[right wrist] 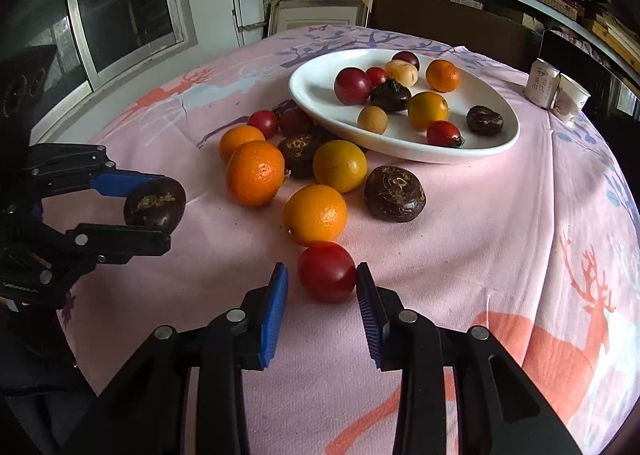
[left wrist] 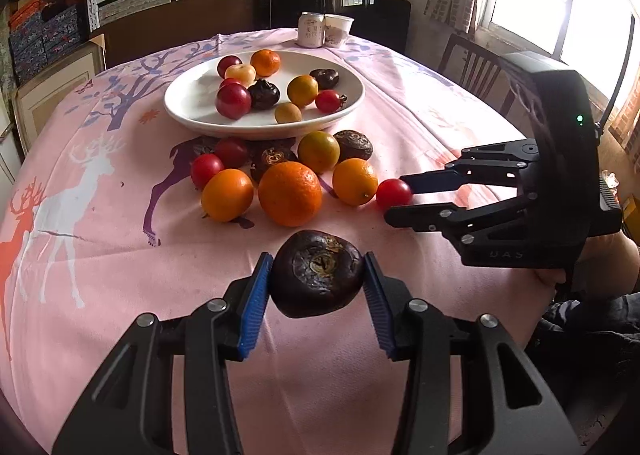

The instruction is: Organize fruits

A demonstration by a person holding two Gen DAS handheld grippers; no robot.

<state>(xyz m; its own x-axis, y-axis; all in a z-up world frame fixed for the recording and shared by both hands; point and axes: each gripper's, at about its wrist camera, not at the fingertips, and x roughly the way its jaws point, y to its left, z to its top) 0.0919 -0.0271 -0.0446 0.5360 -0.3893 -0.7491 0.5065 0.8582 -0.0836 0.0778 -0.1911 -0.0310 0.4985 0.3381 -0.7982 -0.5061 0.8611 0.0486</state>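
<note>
The left tool (left wrist: 318, 275) is pinching a dark brown, wrinkled round fruit (left wrist: 318, 273) between its two blue ribbed pads, both pads touching the fruit's sides; in the right wrist view this fruit is sitting clear of the cloth. The right tool (right wrist: 322, 281) is closing around a small glossy red fruit (right wrist: 327, 271): its right pad is touching the fruit, while its left pad is standing just apart from it, so it is not yet pinching. This red fruit is resting on the pink printed tablecloth (left wrist: 100, 255) covering the table, just beside a smooth orange citrus fruit (right wrist: 315, 215). Farther out, a loose cluster is lying on the cloth: a large dimpled orange (left wrist: 290, 193), more orange and yellow-green citrus fruits, other red fruits and dark brown ones. Beyond the cluster, a white oval ceramic plate (left wrist: 192, 103) is holding a mix of the same kinds of fruit. Two pale cups (left wrist: 326, 29) are standing at the table's far edge.
</note>
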